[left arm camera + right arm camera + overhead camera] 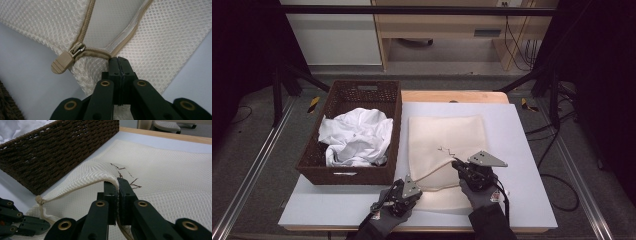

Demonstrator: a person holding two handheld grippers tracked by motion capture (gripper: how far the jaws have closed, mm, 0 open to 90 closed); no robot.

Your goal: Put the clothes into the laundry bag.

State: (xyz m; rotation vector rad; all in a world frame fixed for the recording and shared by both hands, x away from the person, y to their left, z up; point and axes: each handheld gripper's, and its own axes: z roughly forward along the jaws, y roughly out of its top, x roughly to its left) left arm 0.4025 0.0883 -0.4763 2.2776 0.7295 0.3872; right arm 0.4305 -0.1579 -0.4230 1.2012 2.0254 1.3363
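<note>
Pale grey rectangular worktop (522,150) on a wooden table; dark room beyond, with a light cabinet and desk at the far wall. Dark brown woven wicker basket (384,107) stands at left, holding crumpled white cloth (357,135).

Just right of the basket, touching or nearly so, lies a cream mesh zip-up laundry bag (447,135), flat, long axis running away from me. Its zipped mouth is at the near edge.

My right gripper (117,185) has its jaws closed on the upper lip of the mouth, lifting it. My left gripper (119,62) is clamped on the mesh near the zip's end; beige zipper pull (62,62) sits just left of those jaws.

I judge the mouth opens toward me, though how wide is hard to tell. The cloth lies left of both grippers, nearer my left.
</note>
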